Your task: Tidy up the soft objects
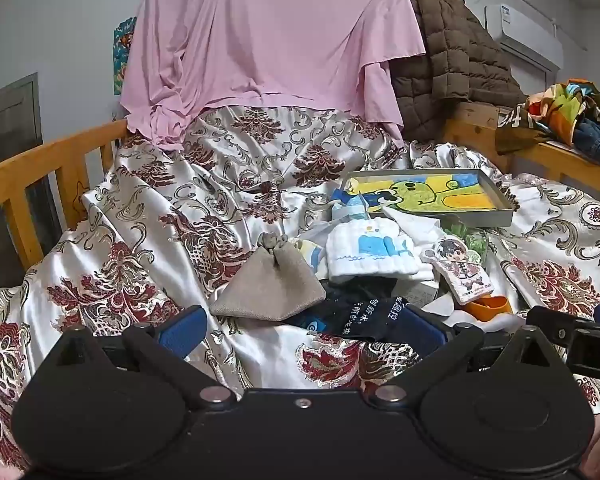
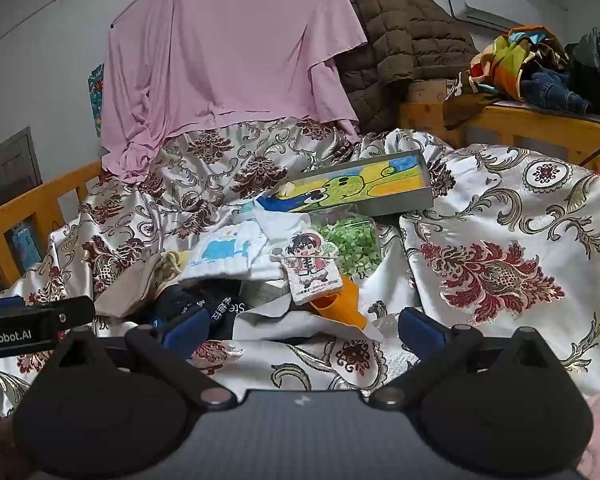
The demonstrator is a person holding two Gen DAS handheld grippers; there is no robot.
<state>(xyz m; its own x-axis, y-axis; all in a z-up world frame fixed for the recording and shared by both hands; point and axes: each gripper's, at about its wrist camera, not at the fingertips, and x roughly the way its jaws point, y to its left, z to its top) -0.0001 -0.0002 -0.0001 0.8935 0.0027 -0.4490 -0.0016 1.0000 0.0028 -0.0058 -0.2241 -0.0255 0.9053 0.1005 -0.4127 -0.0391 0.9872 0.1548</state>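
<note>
A bed under a floral satin cover (image 1: 148,216), railed in wood (image 1: 40,172), carries the soft-object pile (image 1: 364,256) centrally. A pink sheet (image 1: 260,40) hangs beyond. The left gripper (image 1: 304,330) and right gripper (image 2: 300,328) gape, holding nothing.

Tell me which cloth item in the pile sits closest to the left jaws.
The dark navy cloth with white lettering, lying just ahead of the open left gripper; the grey drawstring pouch and the white whale-print cloth lie farther back.
</note>
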